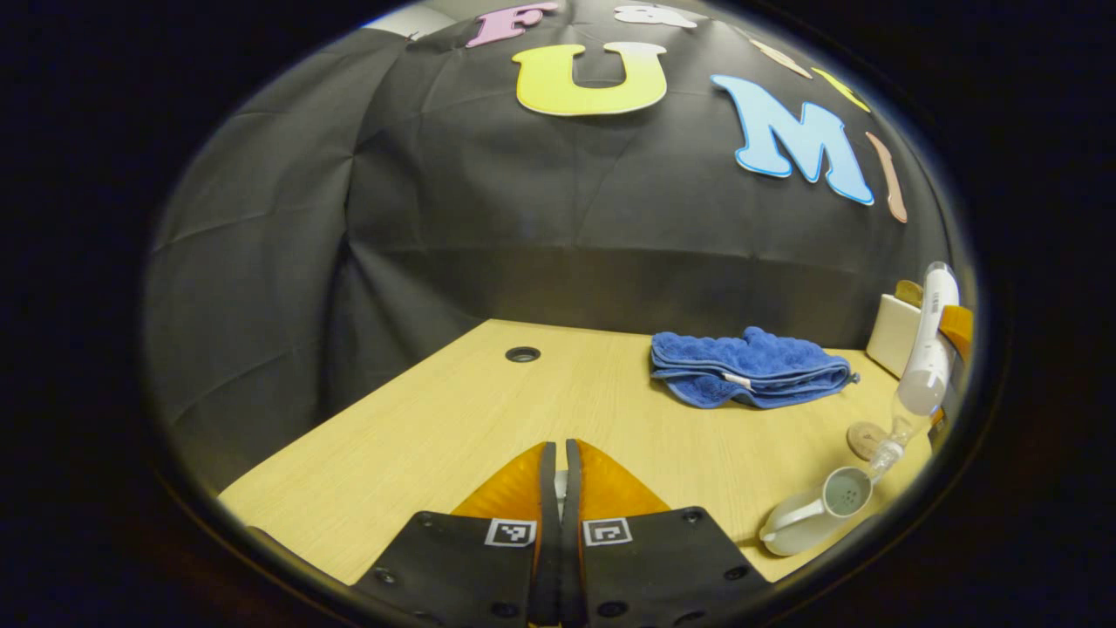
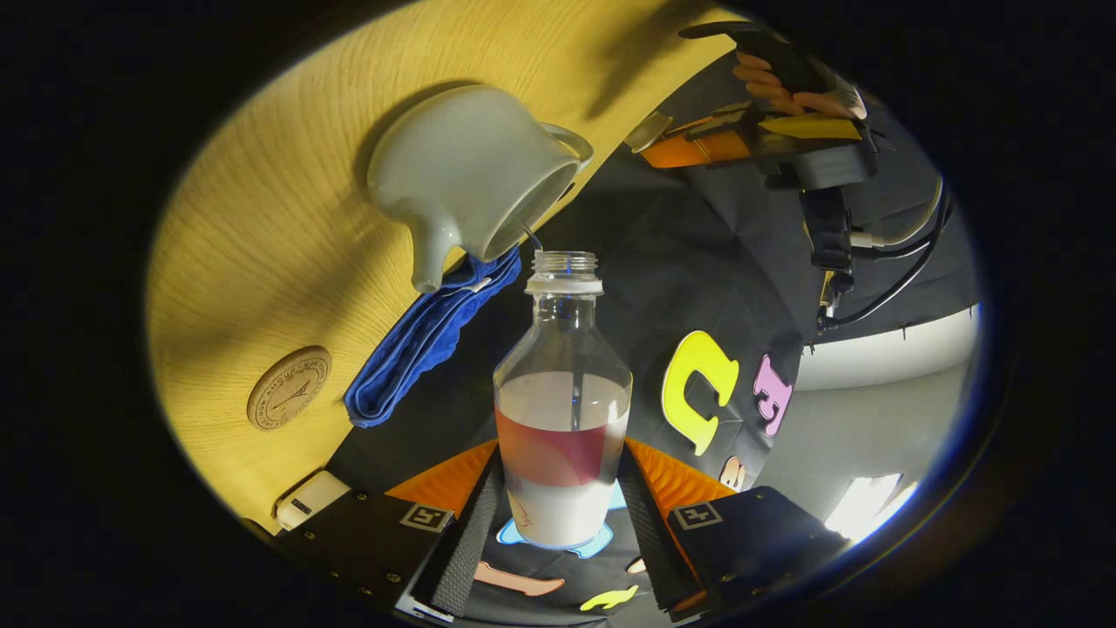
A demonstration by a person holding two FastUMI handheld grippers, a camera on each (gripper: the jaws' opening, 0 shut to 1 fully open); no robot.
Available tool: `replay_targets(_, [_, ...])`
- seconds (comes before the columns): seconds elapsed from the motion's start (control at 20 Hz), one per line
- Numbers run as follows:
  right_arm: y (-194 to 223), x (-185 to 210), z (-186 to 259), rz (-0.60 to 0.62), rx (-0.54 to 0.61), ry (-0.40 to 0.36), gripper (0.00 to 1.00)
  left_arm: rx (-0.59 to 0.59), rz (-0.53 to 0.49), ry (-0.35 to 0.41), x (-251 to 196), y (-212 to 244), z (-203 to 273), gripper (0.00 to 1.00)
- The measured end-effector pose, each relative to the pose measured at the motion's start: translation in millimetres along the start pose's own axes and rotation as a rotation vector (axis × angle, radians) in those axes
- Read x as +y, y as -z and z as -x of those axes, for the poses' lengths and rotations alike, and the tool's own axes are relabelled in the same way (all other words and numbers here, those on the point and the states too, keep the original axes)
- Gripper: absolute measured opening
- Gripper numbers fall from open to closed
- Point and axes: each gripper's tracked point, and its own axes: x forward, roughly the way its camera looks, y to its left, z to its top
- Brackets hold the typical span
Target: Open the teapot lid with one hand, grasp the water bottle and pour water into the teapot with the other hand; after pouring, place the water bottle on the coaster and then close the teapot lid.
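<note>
Water bottle, clear, uncapped, part-filled, tipped mouth-first over the open white teapot on the table; right gripper pinches its base. Left gripper pressed together.

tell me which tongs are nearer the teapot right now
Right. The right tongs hold the water bottle tipped with its mouth beside the teapot; the left tongs sit shut, off to its side across the table.
</note>
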Motion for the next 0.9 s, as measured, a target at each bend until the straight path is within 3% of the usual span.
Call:
replay_targets(0.55, [16, -22, 2, 0.016, 0.028, 0.055, 0.76, -0.002, -0.001, 0.003, -2, 0, 1, 0.05])
replay_targets(0.75, [17, -14, 2, -0.098, 0.042, 0.034, 0.77, -0.006, -0.003, 0.002, -1, -1, 2, 0.06])
replay_targets(0.9, [10, 6, 8, -0.299, 0.046, -0.03, 0.77, -0.01, -0.003, 0.002, -2, -2, 3, 0.06])
